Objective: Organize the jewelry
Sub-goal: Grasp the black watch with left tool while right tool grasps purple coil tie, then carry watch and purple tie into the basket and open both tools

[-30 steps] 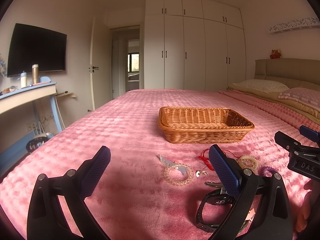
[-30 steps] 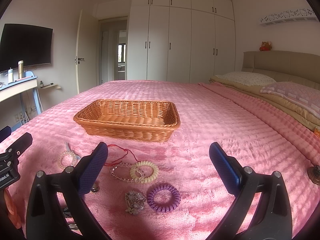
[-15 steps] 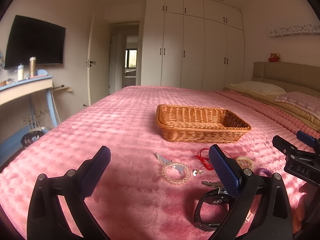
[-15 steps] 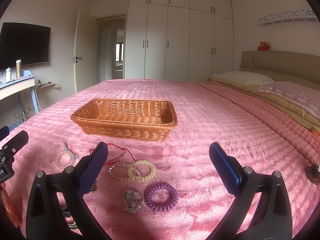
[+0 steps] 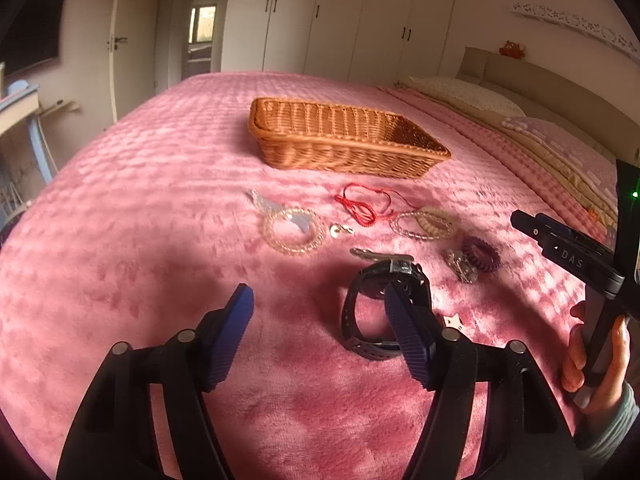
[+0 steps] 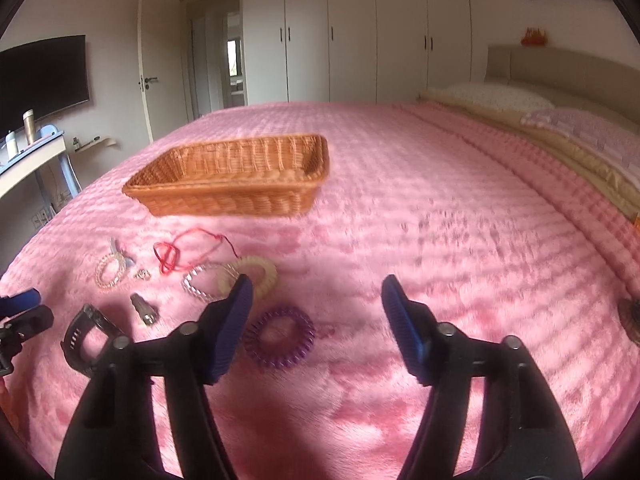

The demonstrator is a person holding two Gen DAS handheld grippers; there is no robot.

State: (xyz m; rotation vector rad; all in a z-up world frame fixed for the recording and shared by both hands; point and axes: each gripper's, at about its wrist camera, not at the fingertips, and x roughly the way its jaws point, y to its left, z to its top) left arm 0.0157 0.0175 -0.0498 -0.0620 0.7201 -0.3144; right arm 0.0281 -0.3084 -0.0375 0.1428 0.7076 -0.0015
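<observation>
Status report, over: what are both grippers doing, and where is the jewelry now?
Left gripper open, right gripper open, both empty. Black wristwatch, purple spiral hair tie, red cord on pink bedspread. Woven wicker basket behind, nothing blocking.

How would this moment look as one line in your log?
left gripper: open, above black watch | right gripper: open, empty | wicker basket: empty
</observation>
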